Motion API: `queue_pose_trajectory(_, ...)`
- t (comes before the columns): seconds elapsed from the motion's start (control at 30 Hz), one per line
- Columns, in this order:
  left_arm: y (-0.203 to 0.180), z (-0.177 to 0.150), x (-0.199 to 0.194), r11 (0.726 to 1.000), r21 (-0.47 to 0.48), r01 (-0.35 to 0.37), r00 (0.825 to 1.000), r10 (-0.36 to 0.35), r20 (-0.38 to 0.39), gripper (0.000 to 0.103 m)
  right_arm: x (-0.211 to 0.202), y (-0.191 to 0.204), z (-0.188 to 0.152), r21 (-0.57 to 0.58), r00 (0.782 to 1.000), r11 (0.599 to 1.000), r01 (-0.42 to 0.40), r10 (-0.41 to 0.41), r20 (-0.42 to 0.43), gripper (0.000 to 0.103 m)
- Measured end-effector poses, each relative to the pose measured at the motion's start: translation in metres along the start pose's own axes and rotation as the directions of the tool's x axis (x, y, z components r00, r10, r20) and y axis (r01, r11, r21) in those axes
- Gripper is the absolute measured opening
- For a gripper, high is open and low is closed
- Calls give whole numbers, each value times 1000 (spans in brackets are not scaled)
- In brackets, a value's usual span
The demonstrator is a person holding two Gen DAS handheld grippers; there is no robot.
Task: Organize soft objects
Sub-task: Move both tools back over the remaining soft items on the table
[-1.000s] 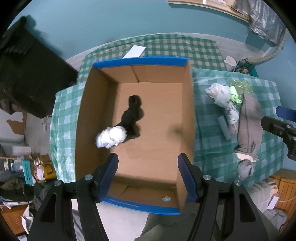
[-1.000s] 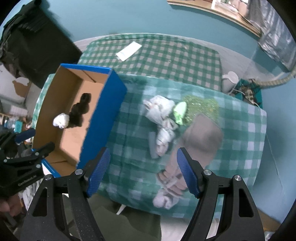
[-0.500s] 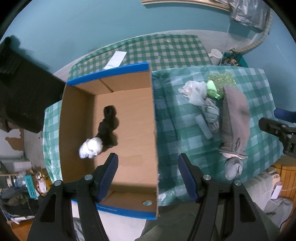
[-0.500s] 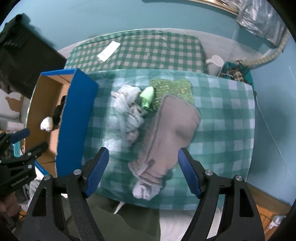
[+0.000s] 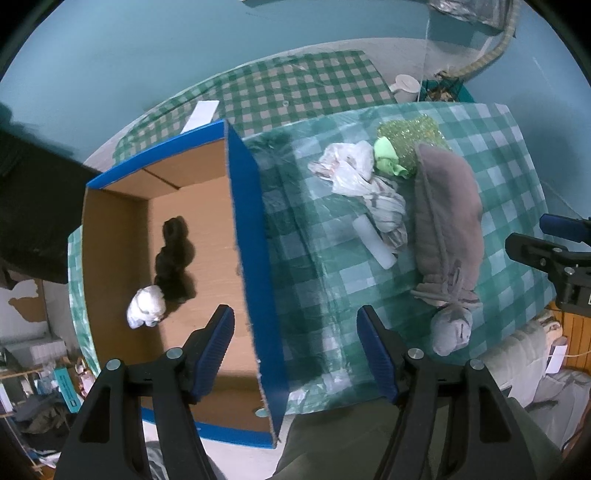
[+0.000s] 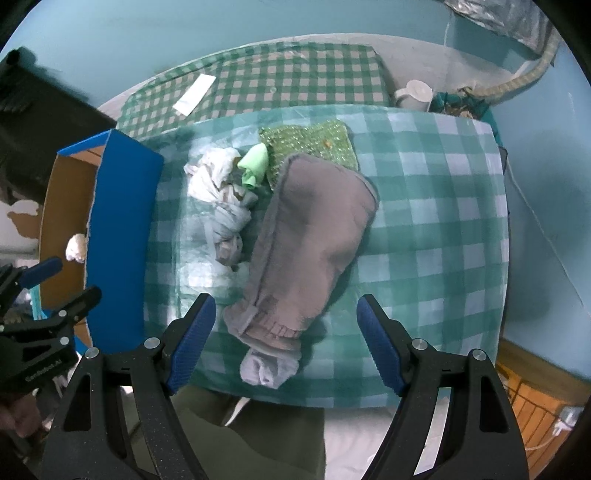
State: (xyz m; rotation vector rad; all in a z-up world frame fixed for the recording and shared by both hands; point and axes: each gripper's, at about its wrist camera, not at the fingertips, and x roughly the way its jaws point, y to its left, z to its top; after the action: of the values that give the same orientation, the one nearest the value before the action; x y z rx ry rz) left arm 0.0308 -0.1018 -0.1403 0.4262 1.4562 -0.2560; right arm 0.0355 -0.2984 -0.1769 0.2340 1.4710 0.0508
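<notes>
Faint "GenRobot.AI" lettering on left gripper [image 6: 40,328]

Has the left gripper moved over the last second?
Yes. The left gripper has shifted from above the cardboard box toward the clothes pile, now straddling the box's blue wall.

"What sat beyond the green checked tablecloth [image 6: 436,206]?"

"A white jug [image 6: 413,94] stood on the floor near the far right corner, beside a patterned hose [image 6: 524,79] running up the teal wall [image 6: 184,33]. A white paper strip [image 6: 194,94] lay on the farther checked cloth, and a wooden crate [image 6: 535,398] showed at lower right."
</notes>
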Motion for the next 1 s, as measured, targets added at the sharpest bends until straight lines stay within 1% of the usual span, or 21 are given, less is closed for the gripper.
queue_pose_trajectory(0.3,-14,7,18,1000,13,17,999,-17,-28,72,18,-6,-1,25,999,1000,-4,5,-32,80)
queue_pose_trajectory(0.4,-17,10,25,1000,18,-2,1000,2,-30,75,26,-3,-1,23,999,1000,2,-1,-47,81)
queue_pose_trajectory(0.53,-21,15,36,999,26,-29,999,30,-32,75,37,0,0,21,998,1000,15,-13,-64,81)
queue_pose_trajectory(0.7,-27,16,51,999,29,-24,998,26,-57,75,54,1,2,24,995,999,32,-29,-98,81)
queue_pose_trajectory(0.83,-33,14,61,998,51,-41,997,44,-63,76,67,2,4,39,992,998,45,-40,-122,81)
queue_pose_trajectory(1.0,-34,14,73,998,41,-38,996,42,-85,76,83,8,9,25,987,998,65,-61,-147,81)
